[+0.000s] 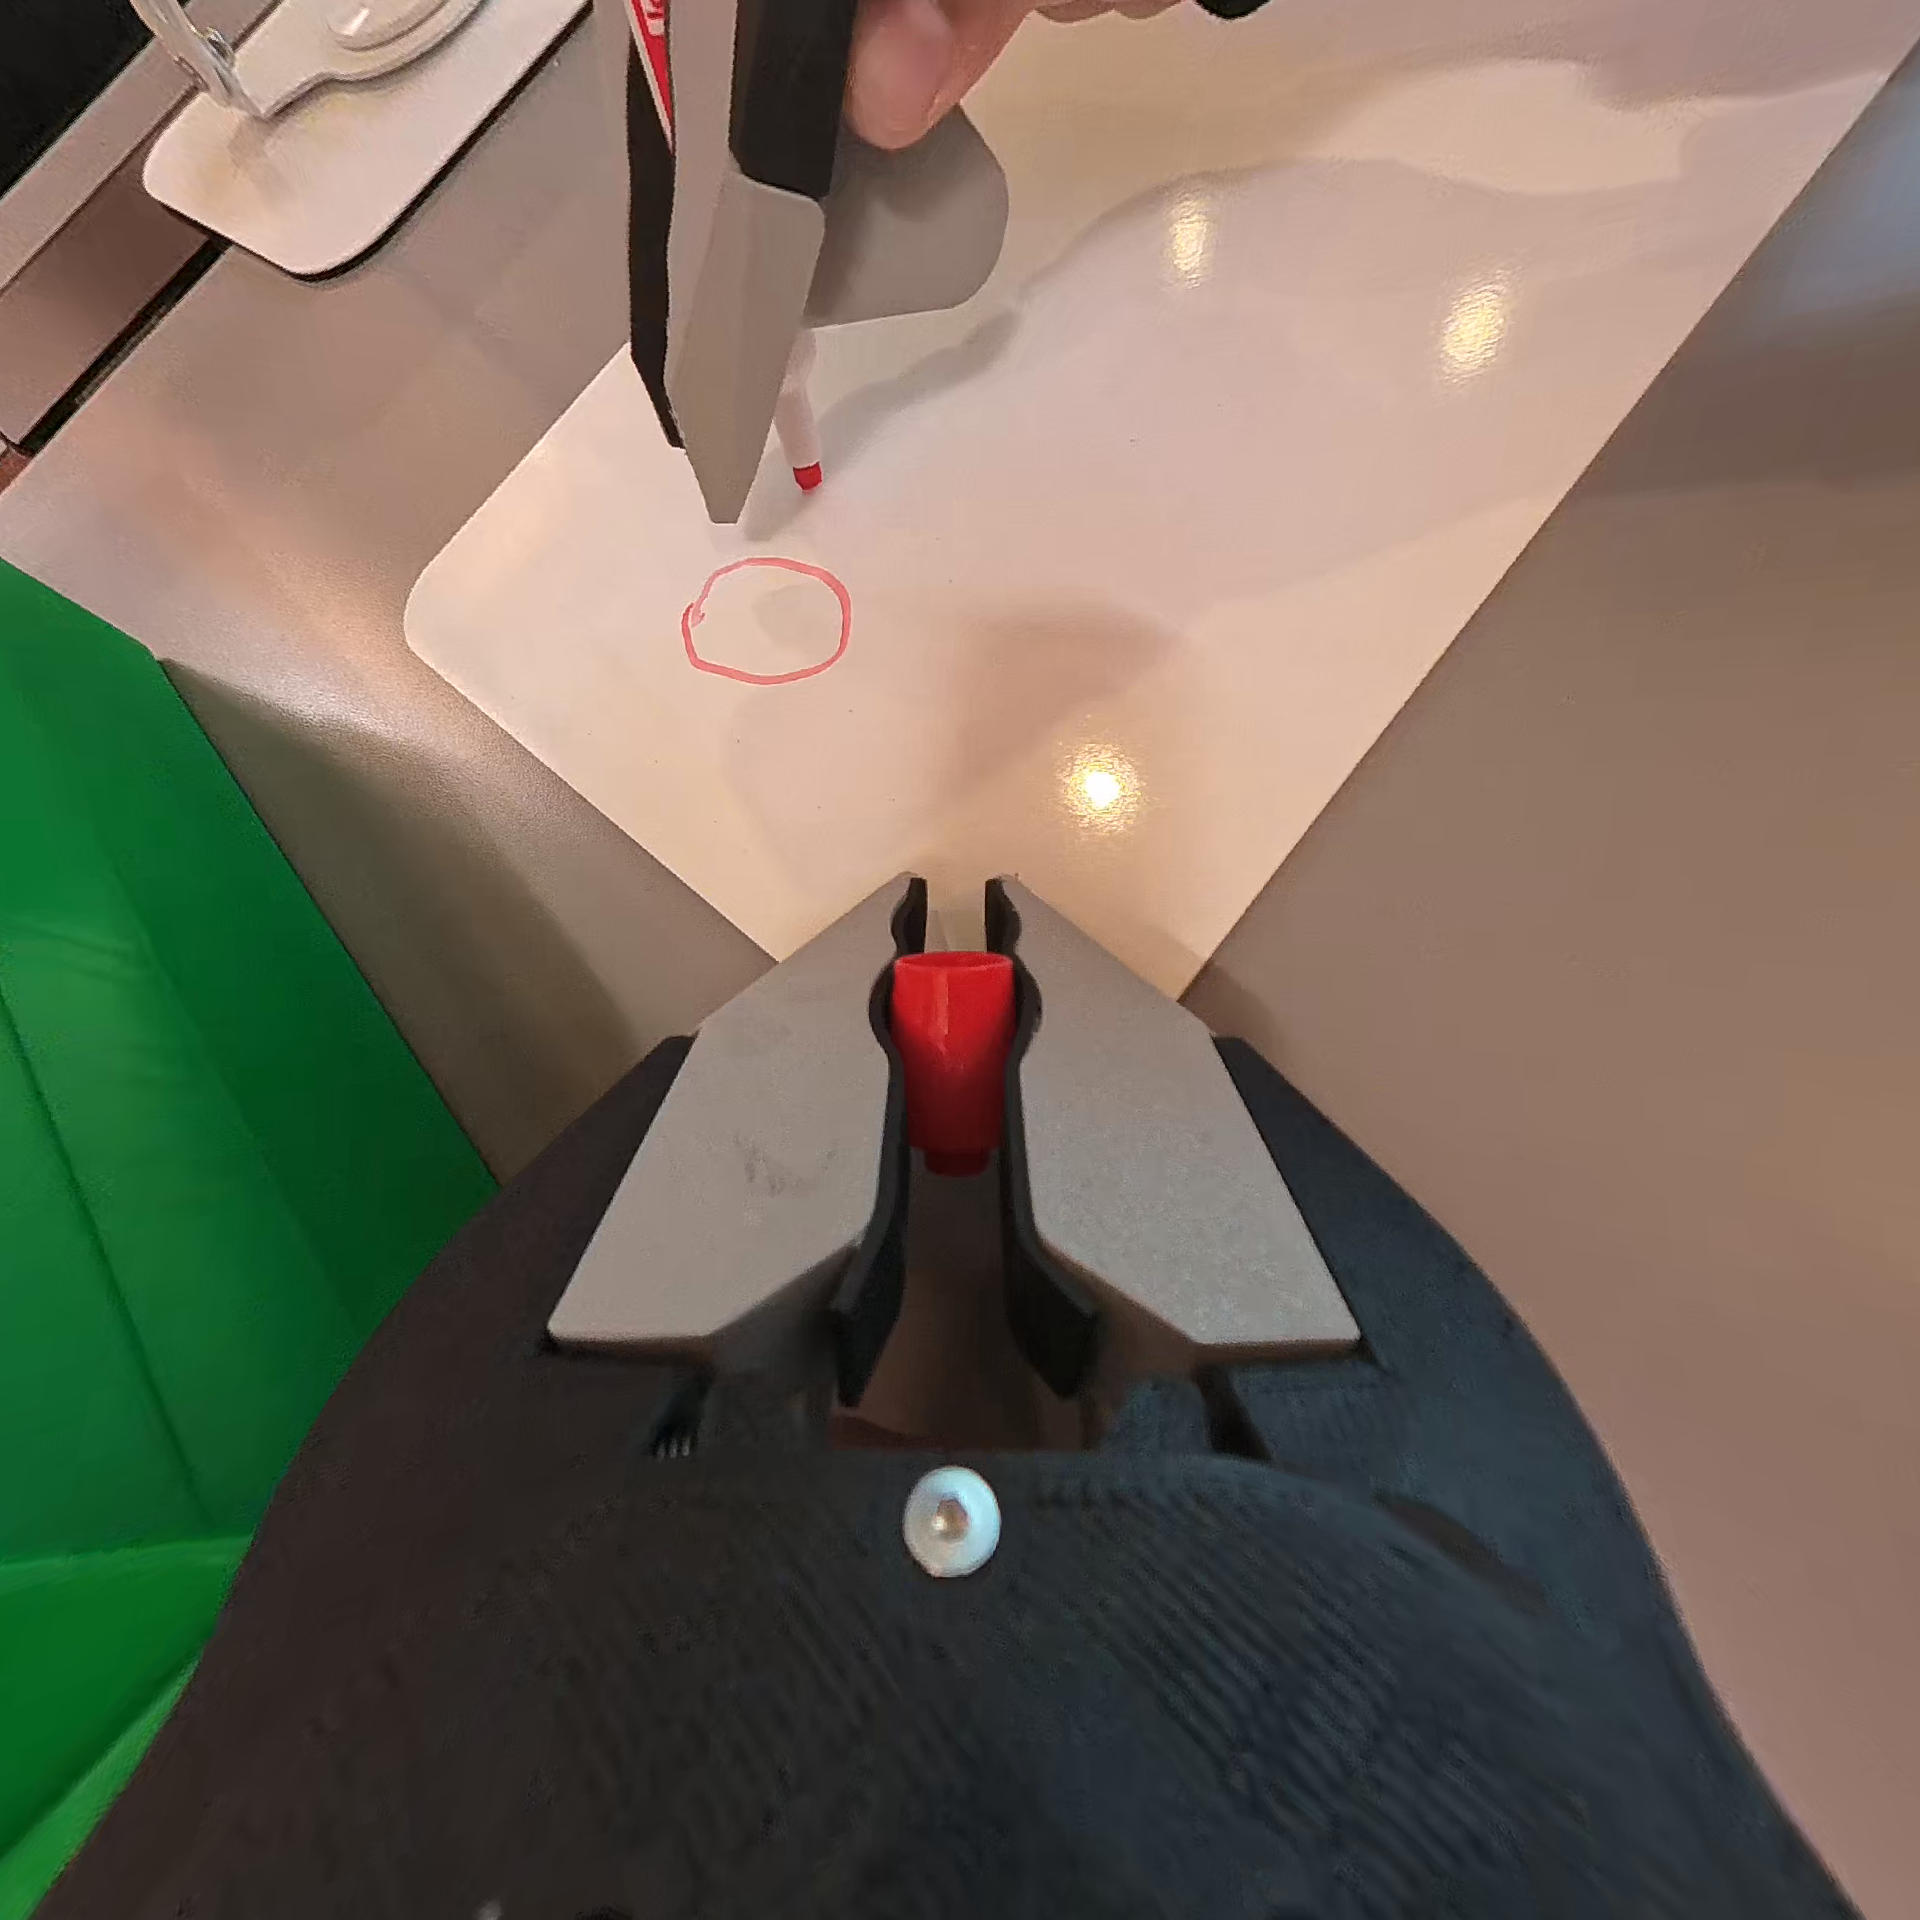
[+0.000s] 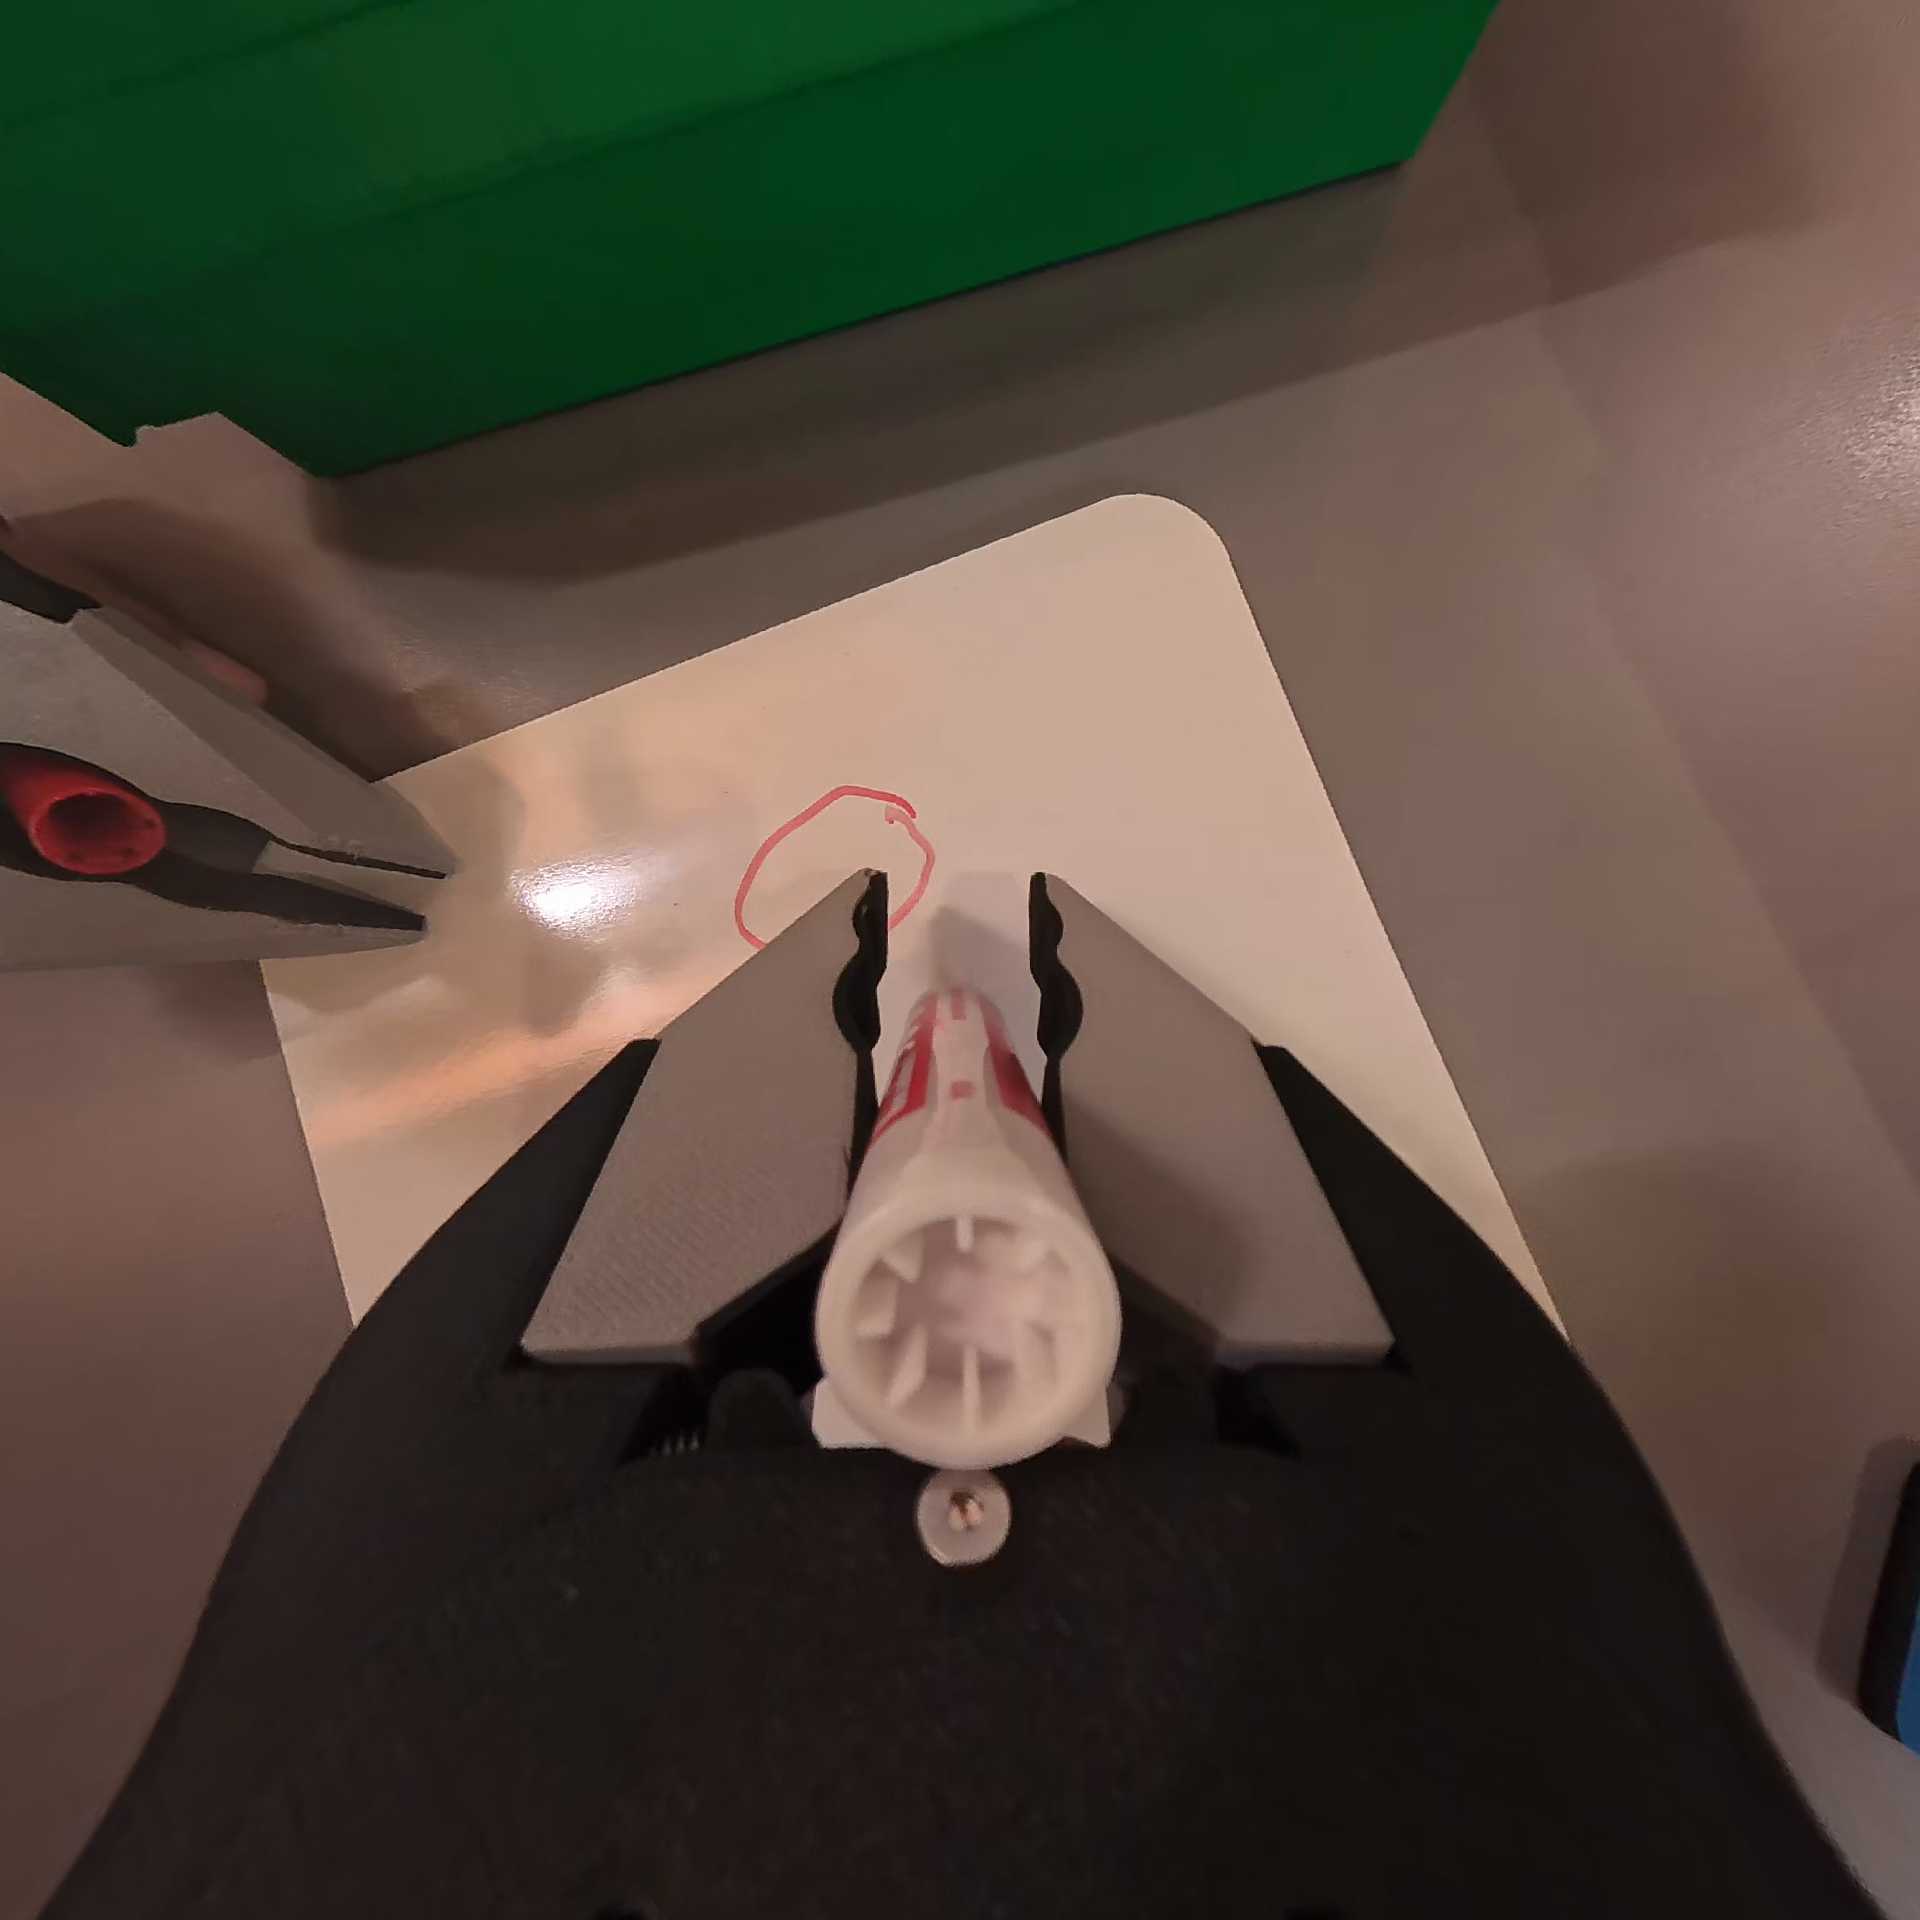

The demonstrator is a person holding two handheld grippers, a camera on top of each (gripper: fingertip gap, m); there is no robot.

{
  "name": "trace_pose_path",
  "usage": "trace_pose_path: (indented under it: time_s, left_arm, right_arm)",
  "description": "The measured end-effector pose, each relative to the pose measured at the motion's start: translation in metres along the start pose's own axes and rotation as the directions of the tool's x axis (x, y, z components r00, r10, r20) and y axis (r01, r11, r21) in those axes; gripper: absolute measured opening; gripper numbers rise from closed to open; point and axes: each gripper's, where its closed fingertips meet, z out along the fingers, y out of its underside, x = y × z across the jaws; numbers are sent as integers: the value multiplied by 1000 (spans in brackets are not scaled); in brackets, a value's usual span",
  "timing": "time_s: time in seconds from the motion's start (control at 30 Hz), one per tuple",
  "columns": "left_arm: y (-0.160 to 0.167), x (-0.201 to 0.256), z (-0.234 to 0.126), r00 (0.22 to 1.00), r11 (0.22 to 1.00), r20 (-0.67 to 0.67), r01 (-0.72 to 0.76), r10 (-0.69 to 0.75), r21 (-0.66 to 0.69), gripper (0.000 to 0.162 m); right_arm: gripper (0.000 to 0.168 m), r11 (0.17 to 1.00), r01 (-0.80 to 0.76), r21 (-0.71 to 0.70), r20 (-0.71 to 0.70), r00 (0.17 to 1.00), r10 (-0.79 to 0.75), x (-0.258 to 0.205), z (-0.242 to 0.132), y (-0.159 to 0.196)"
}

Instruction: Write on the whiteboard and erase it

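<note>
A white whiteboard (image 1: 1039, 499) lies flat on the grey table, with a red circle (image 1: 767, 620) drawn near its corner. My left gripper (image 1: 954, 883) is shut on the red marker cap (image 1: 951, 1039) above the board's near edge. My right gripper (image 2: 956, 878) is shut on the white and red marker (image 2: 961, 1081), which points down at the board. In the left wrist view the right gripper (image 1: 727, 312) stands just behind the circle, and the marker's red tip (image 1: 806, 474) hangs a little above the board. The board (image 2: 1143, 727), circle (image 2: 831, 862), left gripper (image 2: 431, 899) and cap (image 2: 88, 826) also show in the right wrist view.
A green box (image 2: 727, 208) stands on the table next to the board's corner; it also shows in the left wrist view (image 1: 156, 1039). A grey flat stand with a metal piece (image 1: 343, 125) sits at the far left. A blue and black object (image 2: 1891, 1662) lies at the right edge. The gap from one gripper's tips to the other's is roughly 11 cm. It is some 25 cm from my right tips to the metal piece (image 1: 343, 125).
</note>
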Motion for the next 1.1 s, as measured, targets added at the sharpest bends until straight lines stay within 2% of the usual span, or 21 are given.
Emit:
trace_pose_path:
  time_s: [0.7, 1.1]
  left_arm:
    - [0, 0, 0, 1000, 1000, 3, -8, 8, 1, 10]
    - [0, 0, 0, 1000, 1000, 3, -7, 7, 1, 10]
  right_arm:
    - [26, 1000, 26, 4, 82, 996, -26, -38, -9, 16]
    - [26, 994, -62, 94, -12, 998, 63, 1, -7, 2]
